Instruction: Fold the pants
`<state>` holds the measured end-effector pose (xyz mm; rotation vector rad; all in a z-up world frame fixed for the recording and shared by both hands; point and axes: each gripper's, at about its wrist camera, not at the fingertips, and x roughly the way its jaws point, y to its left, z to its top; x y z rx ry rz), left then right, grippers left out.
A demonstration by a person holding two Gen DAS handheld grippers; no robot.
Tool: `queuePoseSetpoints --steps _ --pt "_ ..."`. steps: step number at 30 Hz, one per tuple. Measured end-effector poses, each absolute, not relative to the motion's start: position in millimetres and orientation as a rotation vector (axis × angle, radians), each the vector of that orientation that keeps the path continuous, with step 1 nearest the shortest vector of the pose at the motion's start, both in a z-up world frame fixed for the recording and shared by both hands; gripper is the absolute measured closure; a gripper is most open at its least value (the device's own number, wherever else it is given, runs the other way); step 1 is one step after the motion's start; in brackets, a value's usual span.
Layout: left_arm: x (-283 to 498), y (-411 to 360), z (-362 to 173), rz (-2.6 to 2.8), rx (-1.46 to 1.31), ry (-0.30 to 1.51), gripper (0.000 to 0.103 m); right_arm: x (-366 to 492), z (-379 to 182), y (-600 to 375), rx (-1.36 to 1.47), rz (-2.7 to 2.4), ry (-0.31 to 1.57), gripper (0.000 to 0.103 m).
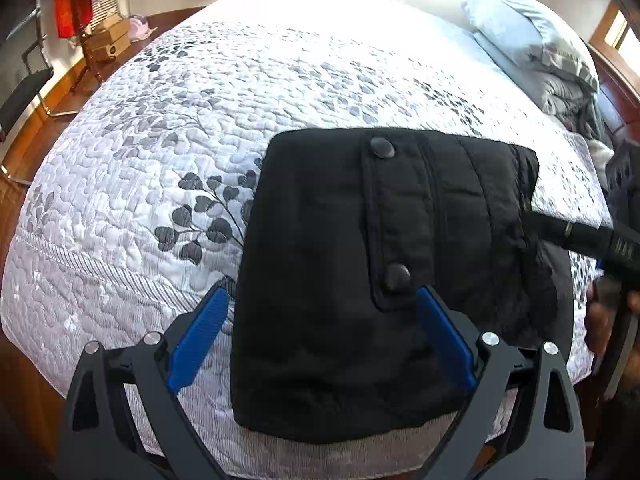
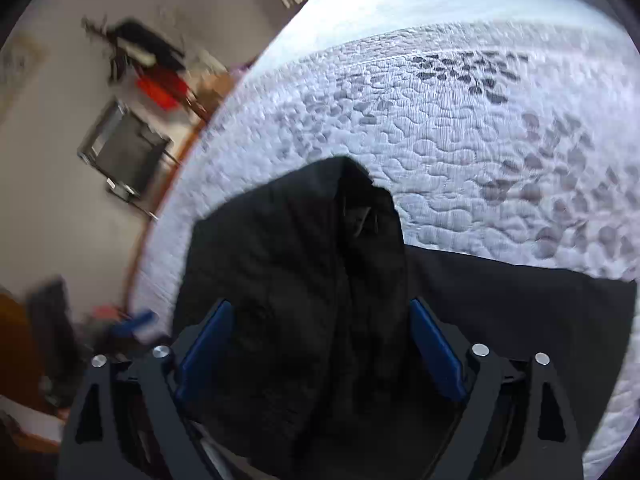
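The black pants [image 1: 360, 260] lie folded in a compact rectangle near the front edge of the bed, with a two-button pocket flap [image 1: 394, 216] facing up. My left gripper [image 1: 322, 300] is open and hovers over the near part of the fold, its blue pads [image 1: 200, 336] wide apart. In the right wrist view, my right gripper [image 2: 320, 312] is open above the black pants [image 2: 288, 280], with a bunched ridge of fabric running between the fingers. The right gripper's black body shows at the right edge of the left wrist view [image 1: 592, 240].
The bed is covered by a white quilt with grey leaf print [image 1: 200, 140]. A pale blue pillow [image 1: 516, 28] and a grey blanket [image 1: 568, 92] lie at the far right. A chair [image 1: 24, 92], boxes [image 1: 108, 40] and a red bag [image 1: 68, 8] stand on the floor to the left.
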<state>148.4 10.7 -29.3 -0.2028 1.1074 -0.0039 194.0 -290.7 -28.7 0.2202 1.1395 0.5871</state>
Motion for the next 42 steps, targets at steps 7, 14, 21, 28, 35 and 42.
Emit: queuePoseSetpoints --steps 7,14,21,28,35,42 --pt "163.5 7.8 -35.9 0.040 -0.170 1.111 0.009 201.7 -42.3 -280.3 0.222 0.561 1.178 0.056" --pt "188.6 12.2 -37.6 0.098 -0.194 1.106 0.009 184.0 -27.7 -286.7 0.220 0.585 1.109 0.088" --pt "178.7 9.4 -27.5 0.082 -0.205 1.086 0.009 151.3 19.7 -297.1 0.277 0.685 1.023 0.092" --pt "168.9 0.8 -4.7 0.048 -0.208 1.042 0.008 128.4 61.3 -318.2 0.292 0.694 0.949 0.093" --pt "166.8 -32.3 3.3 -0.017 -0.154 1.036 0.008 120.0 64.4 -373.8 0.317 0.561 0.938 0.092" --pt "162.0 -60.4 -2.5 -0.059 -0.100 1.056 0.008 124.1 39.8 -412.4 0.371 0.490 0.981 0.092"
